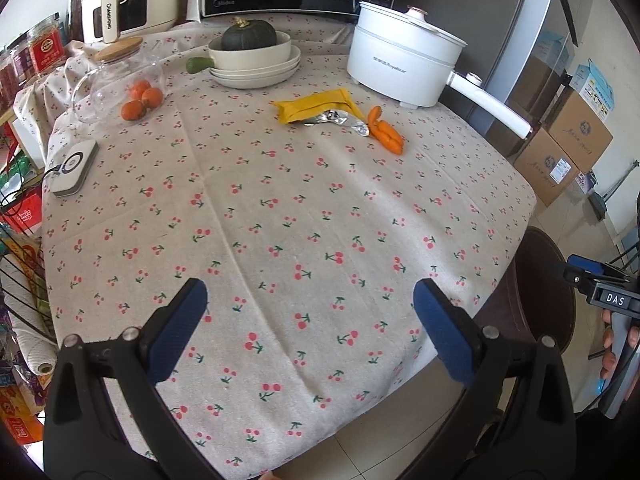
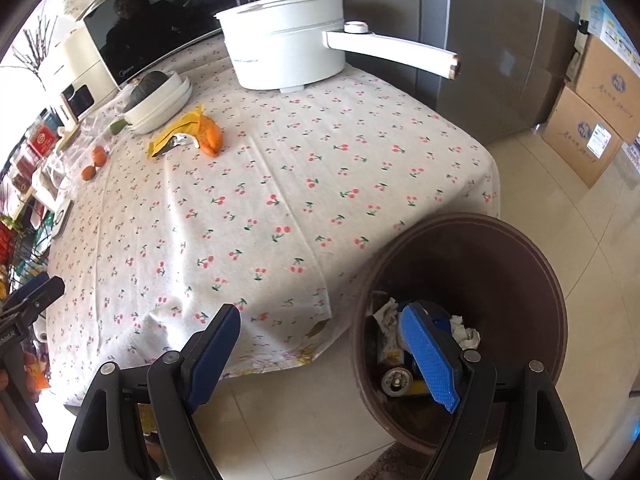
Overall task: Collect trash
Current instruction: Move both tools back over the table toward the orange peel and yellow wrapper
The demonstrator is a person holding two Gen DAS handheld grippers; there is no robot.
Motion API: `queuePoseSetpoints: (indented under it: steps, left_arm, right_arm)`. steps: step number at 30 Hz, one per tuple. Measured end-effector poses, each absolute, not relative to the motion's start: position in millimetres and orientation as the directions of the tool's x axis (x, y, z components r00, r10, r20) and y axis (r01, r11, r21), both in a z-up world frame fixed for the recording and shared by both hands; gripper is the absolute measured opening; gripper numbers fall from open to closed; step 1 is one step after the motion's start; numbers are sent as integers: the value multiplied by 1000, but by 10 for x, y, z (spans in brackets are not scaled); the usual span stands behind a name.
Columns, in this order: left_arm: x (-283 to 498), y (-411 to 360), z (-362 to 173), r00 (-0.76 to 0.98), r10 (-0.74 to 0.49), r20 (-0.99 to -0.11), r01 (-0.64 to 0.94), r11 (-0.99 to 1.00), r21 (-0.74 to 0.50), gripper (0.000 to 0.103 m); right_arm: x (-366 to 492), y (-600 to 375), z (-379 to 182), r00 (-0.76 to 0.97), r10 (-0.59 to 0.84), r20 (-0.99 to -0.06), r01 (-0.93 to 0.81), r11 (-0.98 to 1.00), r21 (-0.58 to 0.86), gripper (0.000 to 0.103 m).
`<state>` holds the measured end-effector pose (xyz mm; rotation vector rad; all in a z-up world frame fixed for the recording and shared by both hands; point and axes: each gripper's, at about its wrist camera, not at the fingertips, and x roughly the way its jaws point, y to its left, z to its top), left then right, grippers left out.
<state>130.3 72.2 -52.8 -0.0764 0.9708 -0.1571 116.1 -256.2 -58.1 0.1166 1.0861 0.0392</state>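
A yellow snack wrapper (image 1: 316, 106) with a torn silver foil end (image 1: 340, 119) lies on the cherry-print tablecloth (image 1: 280, 208) at the far side, next to small carrots (image 1: 386, 130). It also shows in the right wrist view (image 2: 176, 134). My left gripper (image 1: 310, 300) is open and empty above the near part of the table. My right gripper (image 2: 320, 324) is open and empty, beside the table's corner over the rim of a brown trash bin (image 2: 520, 248). The bin holds crumpled paper (image 2: 466, 332), a can (image 2: 396, 380) and packaging.
A white electric pot (image 1: 404, 60) with a long handle stands at the back right. Stacked plates hold a green squash (image 1: 249, 36). A glass jar (image 1: 120, 76), oranges (image 1: 142, 100) and a small white device (image 1: 74, 166) are at the left. Cardboard boxes (image 1: 568, 148) stand on the floor.
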Motion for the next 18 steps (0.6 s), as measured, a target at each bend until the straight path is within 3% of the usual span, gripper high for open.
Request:
queuePoseSetpoints:
  steps: [6,18]
  left_arm:
    - [1349,988,-572,546,-91,-833,26,995,-92,102]
    - [1588,1540,-657,527,-39,-849,-138,982,-131,102]
  right_arm:
    - [1397,-2181,-590,459,89,-884,-38,996,80,85]
    - [2186,-1659,-700,439,107,-892,-122,991,59,85]
